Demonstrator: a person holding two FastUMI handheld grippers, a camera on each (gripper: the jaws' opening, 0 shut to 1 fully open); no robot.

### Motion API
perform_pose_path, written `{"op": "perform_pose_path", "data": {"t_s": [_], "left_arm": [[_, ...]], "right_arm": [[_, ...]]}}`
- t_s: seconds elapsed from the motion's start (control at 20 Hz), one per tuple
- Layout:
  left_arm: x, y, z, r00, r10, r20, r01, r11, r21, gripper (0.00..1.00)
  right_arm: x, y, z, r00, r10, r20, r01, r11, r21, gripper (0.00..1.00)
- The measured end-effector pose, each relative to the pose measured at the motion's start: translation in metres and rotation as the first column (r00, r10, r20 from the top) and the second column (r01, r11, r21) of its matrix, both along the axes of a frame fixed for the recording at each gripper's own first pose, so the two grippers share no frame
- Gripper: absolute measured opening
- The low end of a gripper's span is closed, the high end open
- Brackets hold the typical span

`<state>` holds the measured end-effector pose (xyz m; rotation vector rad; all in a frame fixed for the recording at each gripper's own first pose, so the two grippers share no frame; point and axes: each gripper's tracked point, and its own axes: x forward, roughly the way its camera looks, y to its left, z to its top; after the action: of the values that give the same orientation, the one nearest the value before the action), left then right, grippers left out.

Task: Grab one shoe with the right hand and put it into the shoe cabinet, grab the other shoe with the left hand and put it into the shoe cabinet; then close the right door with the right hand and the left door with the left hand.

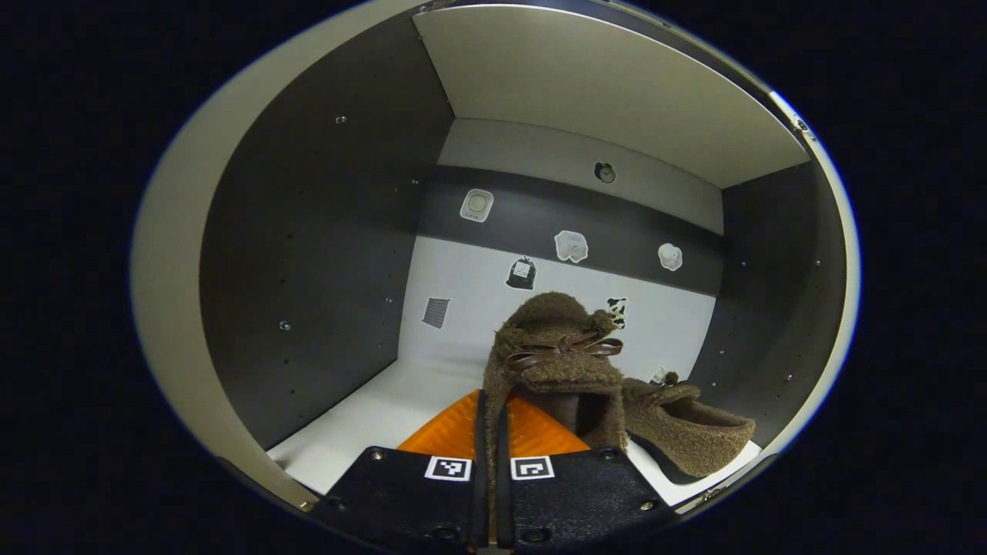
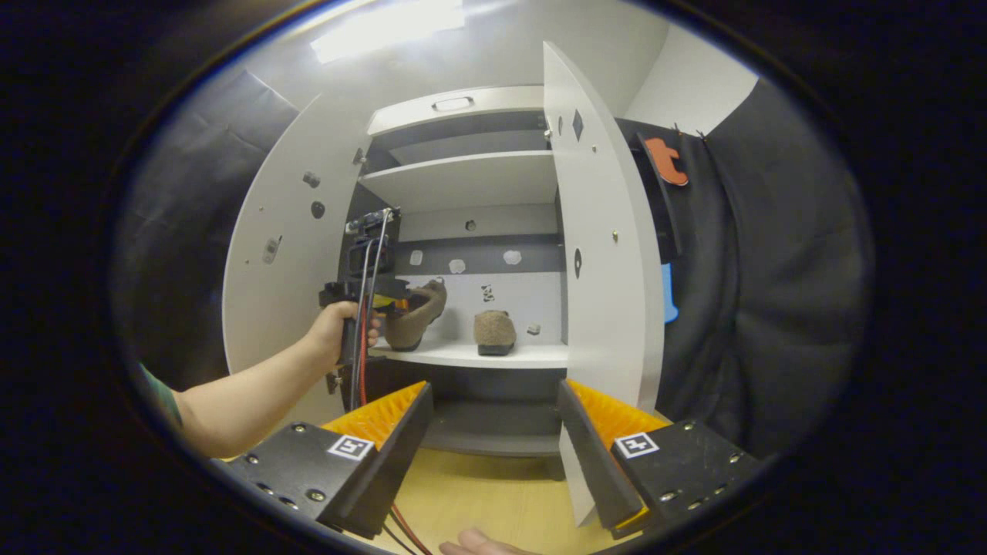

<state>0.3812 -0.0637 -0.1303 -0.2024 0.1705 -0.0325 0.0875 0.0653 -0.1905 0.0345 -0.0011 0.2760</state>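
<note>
Inside the shoe cabinet (image 1: 324,231), the left gripper (image 1: 491,432) pinches the heel rim of the fuzzy brown shoe (image 1: 555,362) — soft, light, floppy (best held at that rim) — left of the shelved second shoe (image 1: 686,432), while the right gripper (image 2: 493,439) hangs spread outside the cabinet, by the right door (image 2: 601,254).

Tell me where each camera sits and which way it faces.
Left gripper view: rides the left gripper inside the shoe cabinet, facing its back wall; its fingers pinch the held shoe.
Right gripper view: rides the right gripper outside, facing the open cabinet; a forearm shows.
Shared: held shoe, shelved shoe.
</note>
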Motion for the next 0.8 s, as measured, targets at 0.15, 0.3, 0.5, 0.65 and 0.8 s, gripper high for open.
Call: {"op": "perform_pose_path", "data": {"t_s": [0.15, 0.3, 0.5, 0.65, 0.8], "left_arm": [[-0.002, -0.007, 0.005, 0.999, -0.029, 0.017, 0.028, 0.999, 0.017, 0.26], [-0.018, -0.016, 0.017, 0.998, -0.062, 0.024, 0.061, 0.997, 0.041, 0.76], [-0.051, -0.016, 0.033, 0.996, -0.064, 0.057, 0.061, 0.996, 0.06, 0.94], [-0.088, -0.019, 0.037, 0.993, -0.103, 0.058, 0.099, 0.993, 0.057, 0.94], [-0.133, -0.021, 0.036, 0.989, -0.129, 0.077, 0.124, 0.99, 0.07, 0.95]], "right_arm": [[-0.005, 0.001, -0.003, 1.0, 0.013, -0.016, -0.013, 1.0, 0.01, 0.98], [-0.009, -0.003, -0.006, 1.0, -0.009, -0.017, 0.009, 1.0, -0.006, 0.97], [-0.023, 0.0, -0.011, 0.999, -0.007, -0.033, 0.007, 1.0, 0.006, 0.98], [-0.038, 0.0, -0.015, 0.999, -0.011, -0.047, 0.012, 1.0, 0.019, 0.98], [-0.057, -0.011, -0.015, 0.999, -0.027, -0.037, 0.028, 0.999, 0.017, 0.98]]}}
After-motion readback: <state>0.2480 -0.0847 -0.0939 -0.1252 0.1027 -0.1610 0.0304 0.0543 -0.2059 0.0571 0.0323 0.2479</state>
